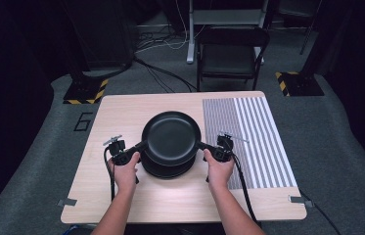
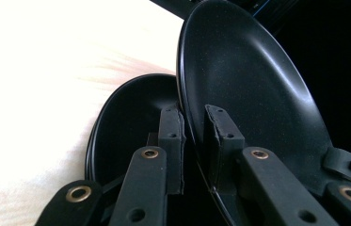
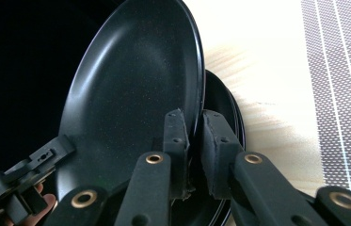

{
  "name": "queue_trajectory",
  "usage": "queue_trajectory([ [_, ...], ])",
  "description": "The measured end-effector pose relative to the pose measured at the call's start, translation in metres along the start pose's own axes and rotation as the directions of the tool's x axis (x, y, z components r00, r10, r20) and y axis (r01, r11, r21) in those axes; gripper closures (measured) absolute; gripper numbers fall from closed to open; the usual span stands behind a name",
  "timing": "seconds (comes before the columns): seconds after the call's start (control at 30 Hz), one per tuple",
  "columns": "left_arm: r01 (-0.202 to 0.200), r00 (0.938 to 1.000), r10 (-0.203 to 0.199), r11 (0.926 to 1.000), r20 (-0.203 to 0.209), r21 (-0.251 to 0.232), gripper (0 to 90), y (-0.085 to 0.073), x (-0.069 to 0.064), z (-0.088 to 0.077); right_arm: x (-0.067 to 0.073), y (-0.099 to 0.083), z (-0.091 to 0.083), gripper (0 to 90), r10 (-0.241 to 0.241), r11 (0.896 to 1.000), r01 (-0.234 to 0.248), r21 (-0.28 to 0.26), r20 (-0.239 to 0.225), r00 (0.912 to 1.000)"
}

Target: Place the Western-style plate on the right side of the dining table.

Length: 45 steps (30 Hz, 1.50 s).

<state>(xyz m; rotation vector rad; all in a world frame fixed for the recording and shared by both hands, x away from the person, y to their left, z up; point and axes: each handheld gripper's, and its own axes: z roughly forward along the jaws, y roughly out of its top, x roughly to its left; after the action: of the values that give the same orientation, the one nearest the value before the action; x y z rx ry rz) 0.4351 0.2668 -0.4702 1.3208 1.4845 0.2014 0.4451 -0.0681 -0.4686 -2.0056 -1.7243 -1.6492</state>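
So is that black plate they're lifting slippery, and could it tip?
Probably a bit slippery: the top plate looks smooth and glossy. It seems stiff, keeping its shape though pinched only at opposite rims by the left claw and right claw. It could tip if either grip slackens, since it's raised above the stack.

Lower black plates (image 1: 168, 170) mostly hidden beneath the lifted top plate (image 1: 171, 137), stack count unclear (rims merge), top plate's rim cut off by the left gripper view's upper edge, forearms cropped at the high view's bottom edge.

Dim surroundings – tabletop (image 2: 32, 94) glare-blown in gripper views.
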Motion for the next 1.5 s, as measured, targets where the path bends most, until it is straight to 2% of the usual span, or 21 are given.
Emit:
queue_trajectory([
  [0.13,-0.02,0.9997,0.02,0.9998,0.01,-0.01,78.0,0.002,-0.005,0.001,0.0,0.002,-0.005,80.9,-0.005,1.0,0.005,-0.017,-0.006,1.0],
  [0.27,-0.013,0.9998,0.014,0.9999,0.017,-0.005,77.9,0.003,-0.01,0.003,0.001,0.005,-0.012,81.0,-0.008,0.999,0.008,-0.032,-0.006,0.9999],
  [0.63,-0.031,0.9988,0.031,0.9995,0.038,-0.004,78.0,0.005,-0.02,0.008,0.001,0.008,-0.026,81.0,-0.018,0.998,0.019,-0.059,0.006,0.9998],
  [0.87,-0.038,0.9982,0.038,0.9993,0.047,-0.001,78.2,0.008,-0.028,0.012,-0.002,0.01,-0.032,81.0,0.001,0.997,0.0,-0.072,0.007,1.0],
  [1.27,-0.051,0.9962,0.05,0.9987,0.071,0.008,78.3,0.008,-0.037,0.019,-0.006,0.011,-0.042,81.0,0.004,0.995,-0.003,-0.099,0.016,0.9999],
  [1.33,-0.055,0.9958,0.054,0.9984,0.073,0.011,78.3,0.009,-0.038,0.02,-0.007,0.011,-0.043,81.0,0.024,0.995,-0.022,-0.098,0.014,0.9996],
  [1.5,-0.056,0.9952,0.055,0.9983,0.082,0.014,78.6,0.009,-0.041,0.023,-0.01,0.011,-0.047,80.9,0.028,0.994,-0.026,-0.107,0.017,0.9995],
])
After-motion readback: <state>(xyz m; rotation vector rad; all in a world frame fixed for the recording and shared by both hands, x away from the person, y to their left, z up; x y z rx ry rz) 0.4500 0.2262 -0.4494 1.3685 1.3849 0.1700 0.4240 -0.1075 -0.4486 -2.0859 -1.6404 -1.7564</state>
